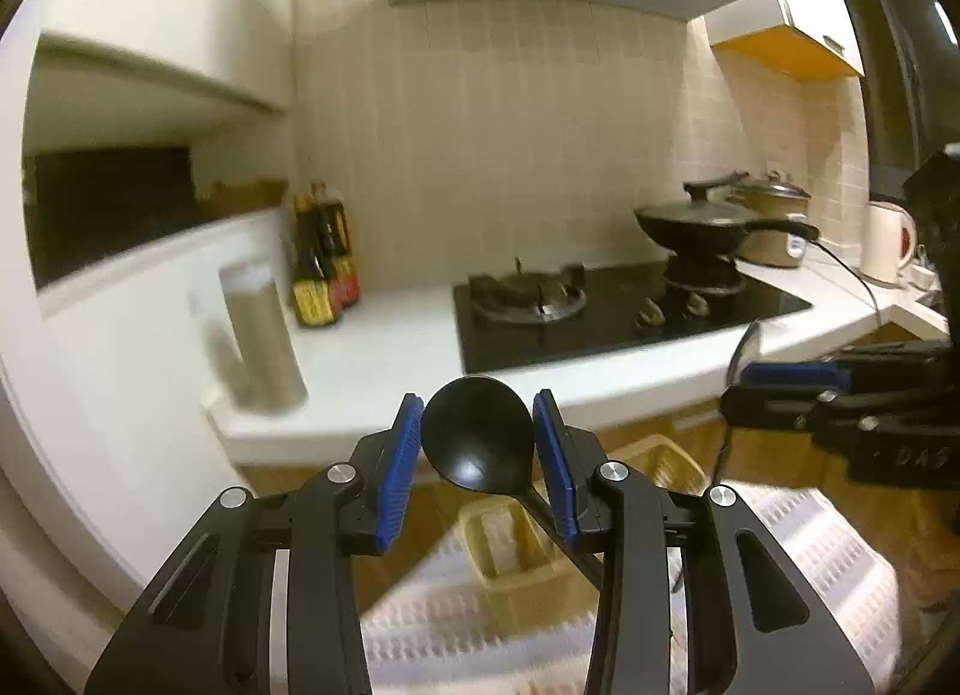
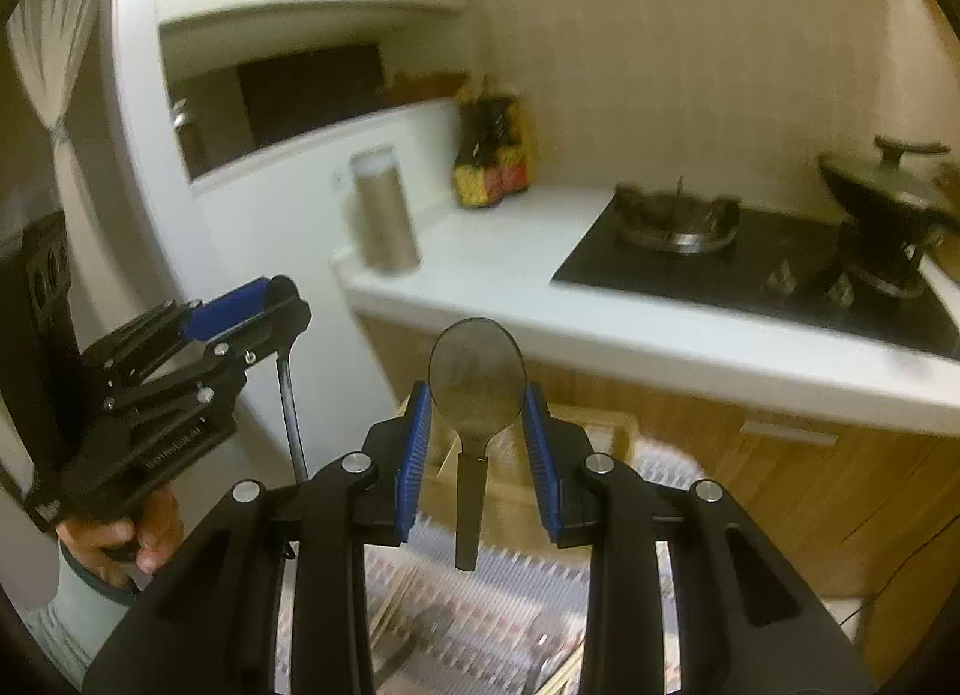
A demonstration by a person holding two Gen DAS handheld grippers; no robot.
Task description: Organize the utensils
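Note:
My left gripper (image 1: 477, 443) is shut on a black plastic ladle (image 1: 477, 434), clamping its bowl between the blue pads, the handle running down to the right. It also shows in the right wrist view (image 2: 258, 305), its handle hanging down. My right gripper (image 2: 477, 437) is shut on a grey metal spoon (image 2: 477, 374), bowl up, dark handle hanging down. It appears in the left wrist view (image 1: 780, 389) at right. Below both lies a white slotted rack (image 1: 798, 545) with a beige utensil holder (image 1: 510, 539).
A white counter (image 1: 390, 353) carries a black gas hob (image 1: 600, 311), a lidded wok (image 1: 702, 224), a rice cooker (image 1: 774, 221), sauce bottles (image 1: 321, 263), a steel canister (image 1: 261, 335) and a white kettle (image 1: 888, 242). Wooden cabinet fronts (image 2: 780, 491) stand under the counter. Chopsticks (image 2: 390, 611) lie on the rack.

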